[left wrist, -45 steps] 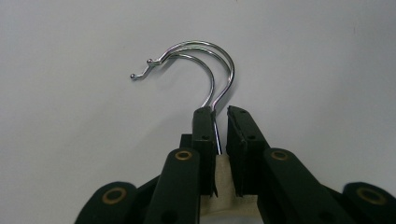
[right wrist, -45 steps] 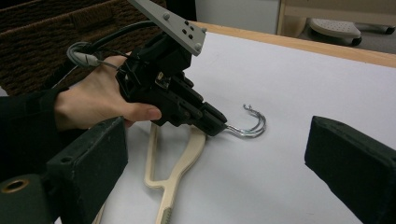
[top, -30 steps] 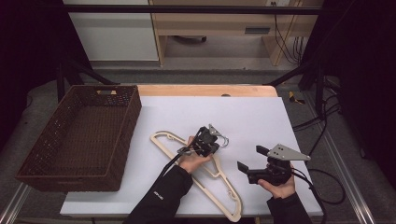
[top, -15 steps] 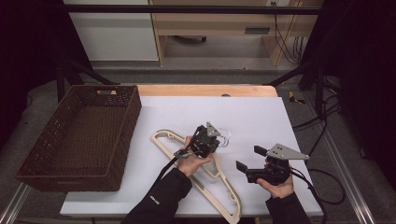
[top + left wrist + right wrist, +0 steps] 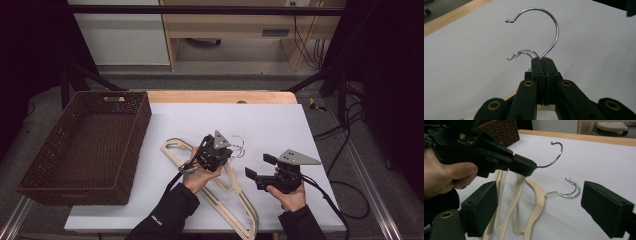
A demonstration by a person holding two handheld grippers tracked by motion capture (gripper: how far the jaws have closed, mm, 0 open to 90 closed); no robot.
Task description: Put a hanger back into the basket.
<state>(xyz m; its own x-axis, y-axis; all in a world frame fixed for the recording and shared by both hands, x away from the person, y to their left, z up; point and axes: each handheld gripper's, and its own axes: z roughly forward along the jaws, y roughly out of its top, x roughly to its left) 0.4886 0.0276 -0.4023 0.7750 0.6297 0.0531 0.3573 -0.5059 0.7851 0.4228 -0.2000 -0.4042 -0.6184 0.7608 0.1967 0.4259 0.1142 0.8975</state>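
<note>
Several pale wooden hangers [image 5: 235,205] lie stacked on the white table top [image 5: 280,120]. My left gripper [image 5: 229,151] is shut on the neck of one hanger's wire hook [image 5: 550,30], raised a little off the table. The right gripper view has that hook [image 5: 554,155] sticking out past the left gripper's tips [image 5: 531,168], with its wooden body [image 5: 520,185] hanging below. Other hooks [image 5: 569,190] rest flat on the table. My right gripper [image 5: 257,166] hovers to the right of the hangers, open. Its jaws have just been closing a little, with nothing gripped between the pads [image 5: 484,207].
A brown wicker basket [image 5: 85,145] stands at the table's left side. A wooden strip [image 5: 220,96] runs along the far edge. Cables [image 5: 345,200] trail off the right side of the table.
My left hand has lifted, raising the gripped hook and the hanger's top end off the table. The right hand has stayed where it was.
</note>
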